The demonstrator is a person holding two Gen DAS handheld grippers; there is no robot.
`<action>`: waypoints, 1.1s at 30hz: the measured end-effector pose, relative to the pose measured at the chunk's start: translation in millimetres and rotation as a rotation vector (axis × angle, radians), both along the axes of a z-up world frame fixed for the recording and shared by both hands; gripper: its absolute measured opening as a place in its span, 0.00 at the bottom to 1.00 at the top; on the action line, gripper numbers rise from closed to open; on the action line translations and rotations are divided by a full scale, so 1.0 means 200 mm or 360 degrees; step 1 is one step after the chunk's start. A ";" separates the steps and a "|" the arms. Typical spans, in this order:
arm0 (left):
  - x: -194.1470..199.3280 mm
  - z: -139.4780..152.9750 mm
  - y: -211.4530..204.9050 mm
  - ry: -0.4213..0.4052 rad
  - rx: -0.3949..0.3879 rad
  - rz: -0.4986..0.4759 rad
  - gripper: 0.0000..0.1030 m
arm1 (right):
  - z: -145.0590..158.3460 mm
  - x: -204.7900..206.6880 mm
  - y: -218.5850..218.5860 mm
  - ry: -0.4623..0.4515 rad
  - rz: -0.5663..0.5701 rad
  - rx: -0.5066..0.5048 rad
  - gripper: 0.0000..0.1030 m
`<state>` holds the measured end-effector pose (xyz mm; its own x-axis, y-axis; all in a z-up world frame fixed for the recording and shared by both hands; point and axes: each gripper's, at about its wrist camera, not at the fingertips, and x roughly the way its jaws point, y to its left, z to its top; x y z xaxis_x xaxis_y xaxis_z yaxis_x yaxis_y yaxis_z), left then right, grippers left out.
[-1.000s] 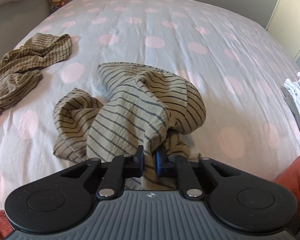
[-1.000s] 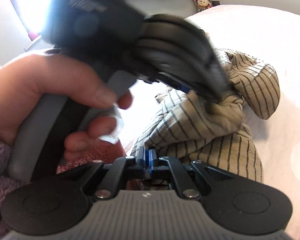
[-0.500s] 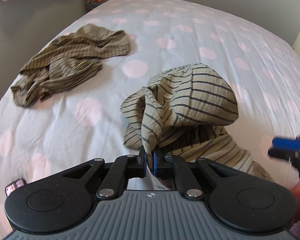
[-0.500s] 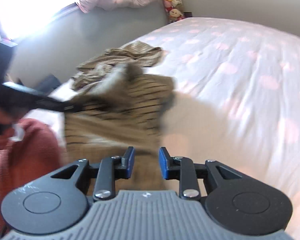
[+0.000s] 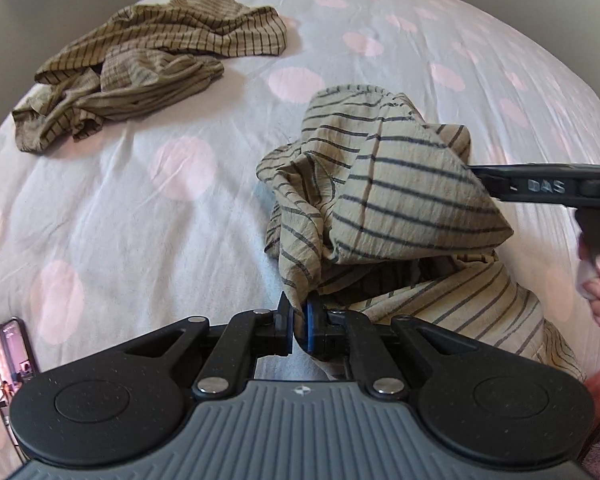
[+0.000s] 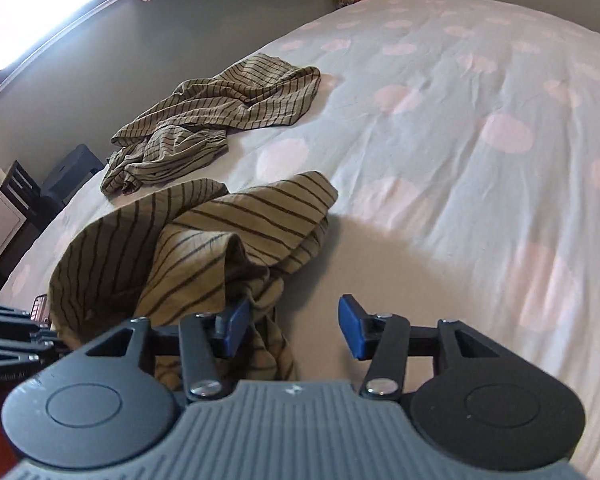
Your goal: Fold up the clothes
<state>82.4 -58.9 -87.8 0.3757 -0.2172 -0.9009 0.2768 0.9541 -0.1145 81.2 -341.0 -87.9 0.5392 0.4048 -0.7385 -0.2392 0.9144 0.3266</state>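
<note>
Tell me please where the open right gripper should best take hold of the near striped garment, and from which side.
Probably the loose edge beside the right gripper, on its left. The near striped garment hangs bunched from the left gripper, which is shut on one edge, so a second grip along that border, coming in from the right, should let it spread over the bed.

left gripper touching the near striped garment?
Touching. Left wrist view: the left gripper has its blue pads shut on a fold of the near striped garment, cloth pinched between them with no gap.
</note>
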 end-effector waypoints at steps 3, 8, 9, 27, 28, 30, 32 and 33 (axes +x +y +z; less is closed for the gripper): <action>0.02 -0.03 0.00 0.0034 -0.0018 -0.0002 0.04 | -0.07 0.09 0.05 0.0061 0.0014 0.0054 0.53; 0.04 -0.06 0.00 0.0060 -0.0032 -0.0001 0.04 | -0.22 0.17 0.14 0.0203 0.0044 0.0139 0.53; 0.05 -0.07 0.00 0.0062 -0.0033 0.0001 0.04 | -0.23 0.16 0.16 0.0201 0.0056 0.0141 0.52; -0.06 0.33 -0.26 -0.0417 -0.0101 -0.0190 0.04 | 0.41 -0.33 -0.11 -0.0420 -0.0188 -0.0124 0.07; -0.07 0.36 -0.28 -0.0455 -0.0109 -0.0206 0.03 | 0.48 -0.37 -0.15 -0.0479 -0.0219 -0.0146 0.07; -0.08 0.50 -0.34 -0.0567 -0.0138 -0.0261 0.03 | 0.63 -0.45 -0.23 -0.0600 -0.0276 -0.0184 0.07; -0.09 0.66 -0.38 -0.0695 -0.0159 -0.0298 0.03 | 0.79 -0.54 -0.29 -0.0727 -0.0330 -0.0225 0.06; -0.10 0.74 -0.40 -0.0761 -0.0170 -0.0313 0.03 | 0.87 -0.58 -0.32 -0.0791 -0.0356 -0.0252 0.06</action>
<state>62.9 -139.1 59.3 0.6824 -0.4060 -0.6078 0.4945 0.8688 -0.0252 -35.6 -405.6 86.1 0.8974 0.1459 -0.4164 -0.1242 0.9891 0.0789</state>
